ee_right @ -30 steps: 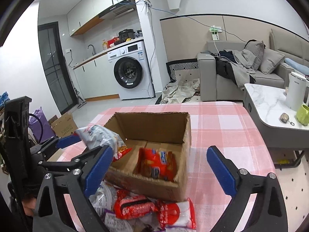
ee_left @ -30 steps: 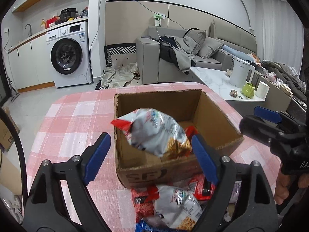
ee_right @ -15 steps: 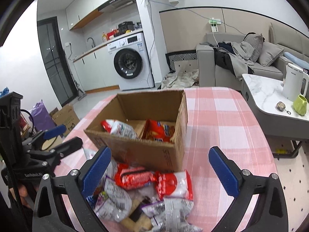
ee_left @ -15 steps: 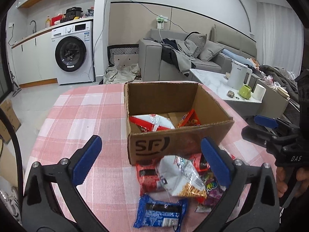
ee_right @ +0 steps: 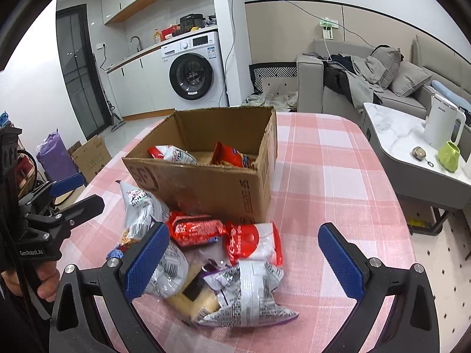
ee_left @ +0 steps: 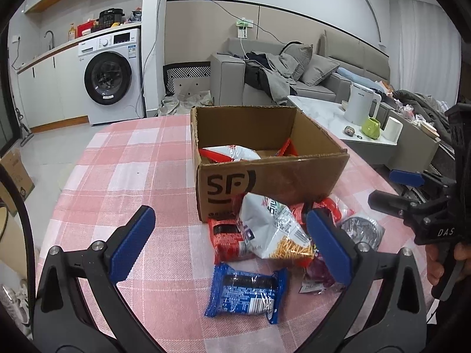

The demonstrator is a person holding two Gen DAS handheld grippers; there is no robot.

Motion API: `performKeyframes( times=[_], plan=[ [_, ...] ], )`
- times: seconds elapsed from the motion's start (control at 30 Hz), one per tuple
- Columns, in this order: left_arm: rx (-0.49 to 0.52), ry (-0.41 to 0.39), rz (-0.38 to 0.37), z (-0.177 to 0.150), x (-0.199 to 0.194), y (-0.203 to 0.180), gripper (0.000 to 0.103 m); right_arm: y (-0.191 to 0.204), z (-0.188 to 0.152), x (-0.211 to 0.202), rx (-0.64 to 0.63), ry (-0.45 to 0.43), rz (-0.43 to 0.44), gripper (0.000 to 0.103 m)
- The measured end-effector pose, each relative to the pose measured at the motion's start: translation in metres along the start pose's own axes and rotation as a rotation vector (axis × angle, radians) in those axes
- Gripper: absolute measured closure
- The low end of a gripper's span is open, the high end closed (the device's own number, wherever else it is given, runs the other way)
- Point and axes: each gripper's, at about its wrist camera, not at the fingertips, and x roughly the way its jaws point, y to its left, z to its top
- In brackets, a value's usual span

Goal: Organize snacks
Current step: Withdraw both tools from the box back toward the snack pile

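Observation:
A brown cardboard box (ee_left: 276, 176) stands on the pink checked table; it also shows in the right wrist view (ee_right: 206, 188). Inside lie a white-and-red snack bag (ee_left: 232, 153) and an orange-red pack (ee_right: 232, 156). A pile of snacks lies in front of the box: a white bag of sticks (ee_left: 273, 232), a red pack (ee_left: 226, 241), a blue pack (ee_left: 247, 291), a red-and-white pack (ee_right: 254, 242) and a silver-purple bag (ee_right: 247, 294). My left gripper (ee_left: 232, 247) is open and empty above the pile. My right gripper (ee_right: 244, 259) is open and empty over the pile.
The pink checked tablecloth (ee_left: 126, 176) covers a rounded table with edges near both sides. A marble coffee table (ee_right: 397, 138) with a white kettle (ee_right: 444, 126) and green mug stands to the right. A washing machine (ee_left: 109, 76) and sofa (ee_left: 294, 73) are behind.
My left gripper let the white-and-red bag fall into the box, then drew back and down toward the pile. My right gripper also drew back and lowered over the snacks.

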Motion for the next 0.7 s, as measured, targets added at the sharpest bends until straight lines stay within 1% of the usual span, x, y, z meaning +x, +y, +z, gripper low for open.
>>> performKeyframes(
  times=[0.13,0.27,0.4,0.7],
  plan=[
    [0.003,-0.002,0.002,-0.005,-0.004,-0.004,0.0,-0.003,-0.005,0.001,0.019,0.007,0.01,0.0],
    [0.013,0.004,0.001,-0.009,-0.005,-0.007,0.0,-0.005,-0.012,0.001,0.023,0.006,0.0,0.0],
    [0.008,0.003,0.001,-0.016,-0.006,-0.006,0.0,-0.01,-0.023,-0.001,0.035,0.002,0.01,0.0],
    [0.014,0.043,0.002,-0.033,0.002,-0.005,0.0,-0.016,-0.04,-0.001,0.071,0.011,0.027,0.0]
  ],
)
